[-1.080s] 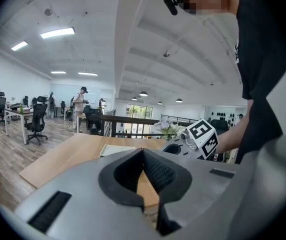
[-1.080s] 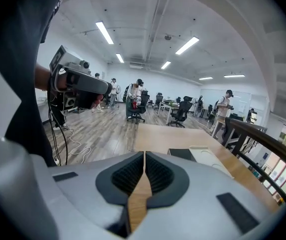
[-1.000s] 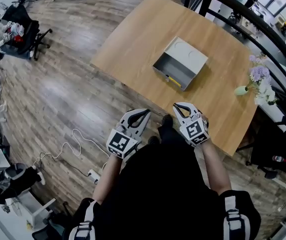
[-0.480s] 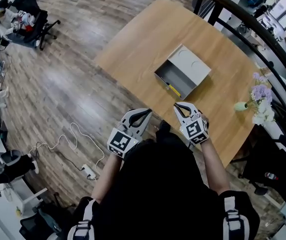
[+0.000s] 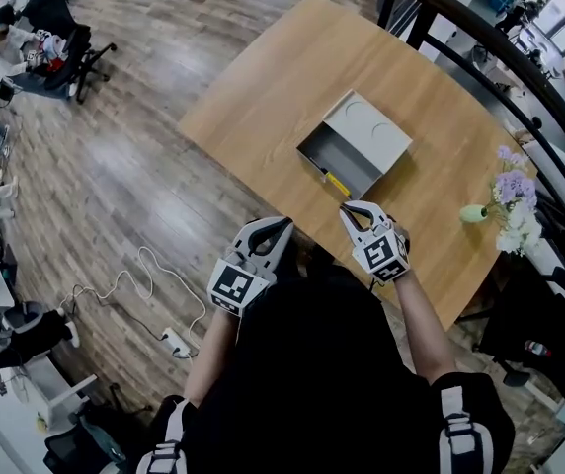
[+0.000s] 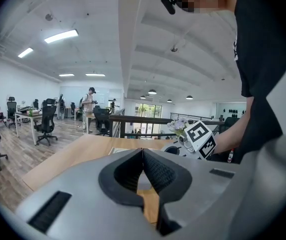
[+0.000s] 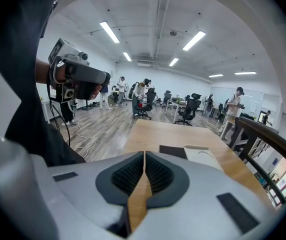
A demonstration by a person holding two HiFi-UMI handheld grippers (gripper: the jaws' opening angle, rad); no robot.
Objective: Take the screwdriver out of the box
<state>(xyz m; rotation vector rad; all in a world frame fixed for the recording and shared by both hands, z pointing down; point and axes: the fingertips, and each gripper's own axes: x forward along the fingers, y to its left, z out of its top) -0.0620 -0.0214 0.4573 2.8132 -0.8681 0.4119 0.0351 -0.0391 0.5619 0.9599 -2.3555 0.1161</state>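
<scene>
- Both tongs had closed in on the table (image 5: 282, 67) over the last second, so the gap to the box (image 5: 366, 131) was smaller than before
- Right tongs (image 5: 346, 206) hung above the table's near edge, close to the box's open side; their jaws were pressed together with nothing between them
- Left tongs (image 5: 284, 223) hovered off the table's edge, over the floor, also closed and empty
- Inside the open grey box, the screwdriver (image 5: 336, 183) lay against the near wall with its yellow handle showing, untouched
- Judged from this, the approach step was in hand and the grasp had not begun
- Next, the right tongs would likely need to spread their jaws, reach down over the near wall and line up across the handle
- Light wooden and bare, the table carried only the box and a vase of flowers (image 5: 505, 181) near its far right edge
- Around it lay an open office with plank flooring, a white cable (image 5: 144, 275) on the floor, desk chairs and a dark railing
</scene>
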